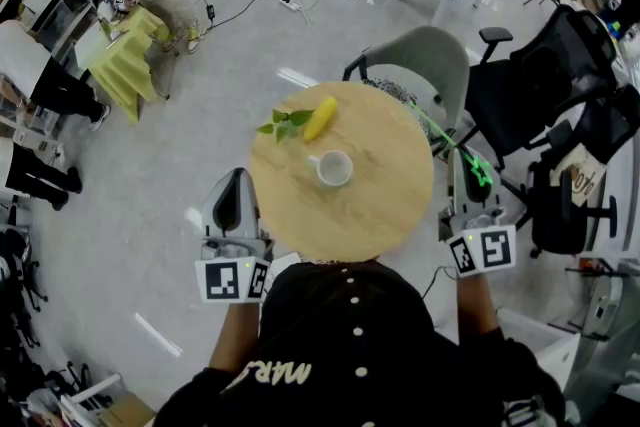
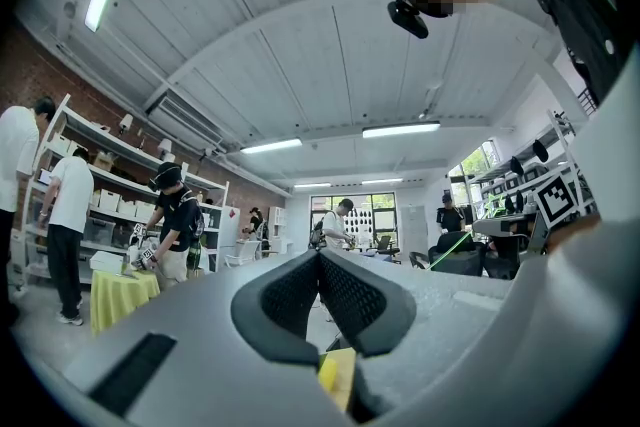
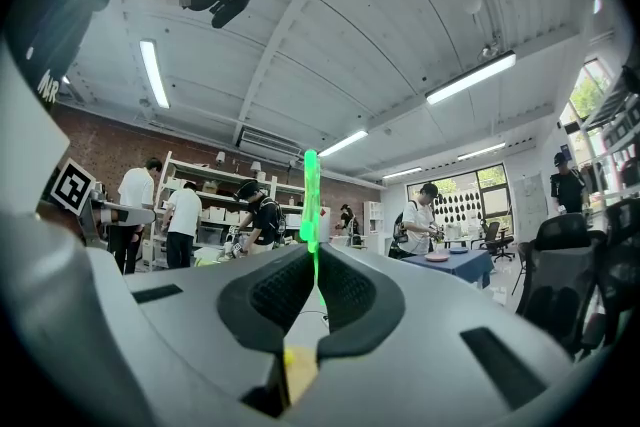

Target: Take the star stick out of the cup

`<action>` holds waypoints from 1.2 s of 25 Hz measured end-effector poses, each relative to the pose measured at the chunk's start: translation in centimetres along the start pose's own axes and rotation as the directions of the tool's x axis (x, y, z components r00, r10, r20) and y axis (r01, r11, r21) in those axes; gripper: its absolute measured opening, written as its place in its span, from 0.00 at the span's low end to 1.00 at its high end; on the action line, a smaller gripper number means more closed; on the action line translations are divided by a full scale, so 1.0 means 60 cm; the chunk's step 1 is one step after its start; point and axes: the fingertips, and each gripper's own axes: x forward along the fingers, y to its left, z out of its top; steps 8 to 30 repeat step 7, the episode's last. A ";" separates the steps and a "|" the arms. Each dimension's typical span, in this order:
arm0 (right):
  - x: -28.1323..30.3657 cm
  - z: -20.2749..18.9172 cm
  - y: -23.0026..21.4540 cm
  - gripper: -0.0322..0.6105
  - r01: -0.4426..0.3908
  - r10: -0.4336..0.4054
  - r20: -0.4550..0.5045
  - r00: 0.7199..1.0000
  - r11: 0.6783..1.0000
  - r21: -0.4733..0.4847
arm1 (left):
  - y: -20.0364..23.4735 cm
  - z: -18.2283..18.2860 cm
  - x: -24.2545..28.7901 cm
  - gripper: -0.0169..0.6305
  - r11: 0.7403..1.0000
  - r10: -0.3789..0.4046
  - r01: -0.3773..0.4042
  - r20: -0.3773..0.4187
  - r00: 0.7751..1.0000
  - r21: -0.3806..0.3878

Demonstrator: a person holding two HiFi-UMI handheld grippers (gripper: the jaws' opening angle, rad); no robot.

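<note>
**Green star stick clear of the cup, pinched in the right gripper at the table's right edge**

The star stick [image 1: 481,172] is bright translucent green. In the head view its star-shaped head sits by the right gripper [image 1: 469,158] at right of centre, and a thin rod slants away to the upper left. In the right gripper view the star stick [image 3: 311,190] rises as a narrow green blade from the right gripper [image 3: 313,257], whose jaws are closed onto it. The left gripper [image 2: 318,255] has its jaws pressed together on nothing; it sits at the lower left of the table [image 1: 385,205]. The white cup [image 1: 335,168] stands mid-table, only white showing inside, with a yellow piece [image 1: 320,118] and green leaves [image 1: 285,125] above it. Only the head view shows the cup and table; both gripper views look up at the ceiling.
</note>
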 end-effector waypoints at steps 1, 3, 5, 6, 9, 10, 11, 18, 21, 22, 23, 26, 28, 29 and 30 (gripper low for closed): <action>0.000 0.001 0.000 0.07 0.000 0.000 0.001 1.000 1.000 -0.001 | 0.000 0.000 0.000 0.02 1.000 0.000 0.000 0.000 1.000 0.000; 0.000 0.002 0.000 0.07 -0.001 0.001 0.003 1.000 1.000 -0.002 | -0.001 0.001 0.000 0.02 1.000 -0.001 0.001 0.000 1.000 -0.001; 0.001 0.004 0.001 0.07 -0.002 0.002 0.003 1.000 1.000 -0.002 | 0.000 0.002 -0.001 0.02 1.000 0.001 -0.001 -0.001 1.000 -0.001; 0.001 0.005 0.002 0.07 -0.002 0.002 0.003 1.000 1.000 -0.002 | 0.000 0.003 -0.002 0.02 1.000 0.001 -0.001 -0.001 1.000 0.000; 0.001 0.005 0.002 0.07 -0.003 0.003 0.003 1.000 1.000 -0.002 | 0.001 0.004 -0.002 0.02 1.000 0.002 -0.002 -0.001 1.000 0.000; 0.001 0.005 0.002 0.07 -0.003 0.003 0.003 1.000 1.000 -0.002 | 0.001 0.004 -0.002 0.02 1.000 0.002 -0.002 -0.001 1.000 0.000; 0.001 0.005 0.002 0.07 -0.003 0.003 0.003 1.000 1.000 -0.002 | 0.001 0.004 -0.002 0.02 1.000 0.002 -0.002 -0.001 1.000 0.000; 0.001 0.005 0.002 0.07 -0.003 0.003 0.003 1.000 1.000 -0.002 | 0.001 0.004 -0.002 0.02 1.000 0.002 -0.002 -0.001 1.000 0.000; 0.001 0.005 0.002 0.07 -0.003 0.003 0.003 1.000 1.000 -0.002 | 0.001 0.004 -0.002 0.02 1.000 0.002 -0.002 -0.001 1.000 0.000; 0.001 0.005 0.002 0.07 -0.003 0.003 0.003 1.000 1.000 -0.002 | 0.001 0.004 -0.002 0.02 1.000 0.002 -0.002 -0.001 1.000 0.000; 0.001 0.005 0.002 0.07 -0.003 0.003 0.003 1.000 1.000 -0.002 | 0.001 0.004 -0.002 0.02 1.000 0.002 -0.002 -0.001 1.000 0.000; 0.001 0.005 0.002 0.07 -0.003 0.003 0.003 1.000 1.000 -0.002 | 0.001 0.004 -0.002 0.02 1.000 0.002 -0.002 -0.001 1.000 0.000; 0.001 0.005 0.002 0.07 -0.003 0.003 0.003 1.000 1.000 -0.002 | 0.001 0.004 -0.002 0.02 1.000 0.002 -0.002 -0.001 1.000 0.000; 0.001 0.005 0.002 0.07 -0.003 0.003 0.003 1.000 1.000 -0.002 | 0.001 0.004 -0.002 0.02 1.000 0.002 -0.002 -0.001 1.000 0.000; 0.001 0.005 0.002 0.07 -0.003 0.003 0.003 1.000 1.000 -0.002 | 0.001 0.004 -0.002 0.02 1.000 0.002 -0.002 -0.001 1.000 0.000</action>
